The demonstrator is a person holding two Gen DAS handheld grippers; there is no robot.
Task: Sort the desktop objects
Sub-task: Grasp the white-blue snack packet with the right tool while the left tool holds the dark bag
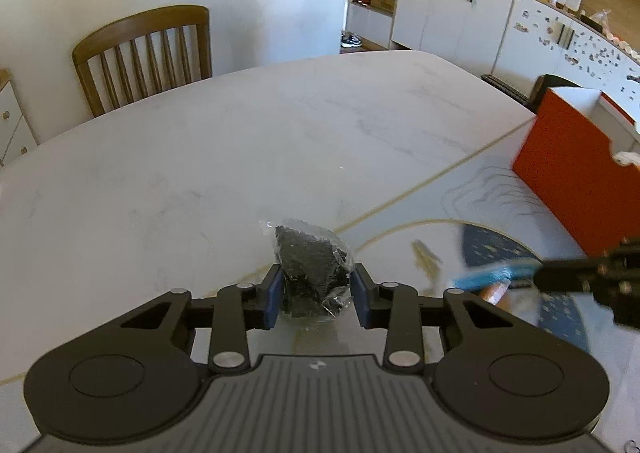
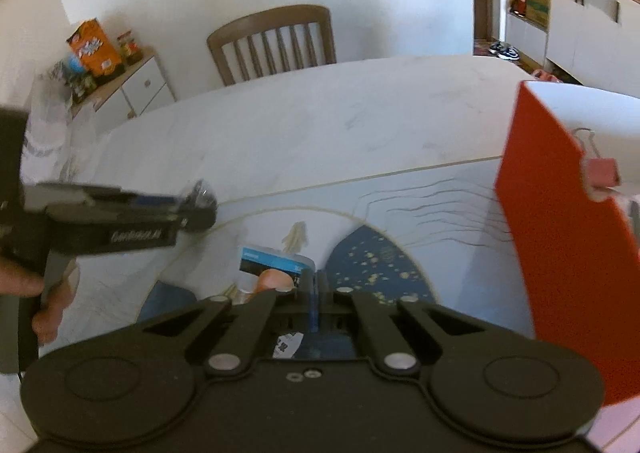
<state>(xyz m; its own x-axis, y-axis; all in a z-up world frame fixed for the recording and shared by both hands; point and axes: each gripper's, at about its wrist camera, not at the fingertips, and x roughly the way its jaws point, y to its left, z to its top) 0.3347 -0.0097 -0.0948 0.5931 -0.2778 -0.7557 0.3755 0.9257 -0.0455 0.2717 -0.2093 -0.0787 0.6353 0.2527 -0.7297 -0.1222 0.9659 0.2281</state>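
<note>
Left hand-held gripper (image 1: 316, 299) has its blue pads (image 1: 274, 295) pressed on either side of a small clear bag of dark bits (image 1: 310, 265), low over the pale tabletop (image 1: 240, 141). That bag looks light, soft and crinkly, so I judge it will squash and could slide out of the slick film; a hold across the fat middle, as now, seems safer than a hold on the loose top corner.

Right hand-held gripper (image 2: 316, 285) is closed tight on the edge of a blue packet (image 2: 276, 263), thin and light, with something orange under it that I cannot make out. Such a pinch on one edge may let the packet swing.

An open red box (image 2: 560, 237) stands near on the right, with a pink binder clip (image 2: 602, 169) at its rim. Its wall is tall, so each load must clear the edge. Beyond, the tabletop lies free toward the wooden chair (image 1: 144, 53).
</note>
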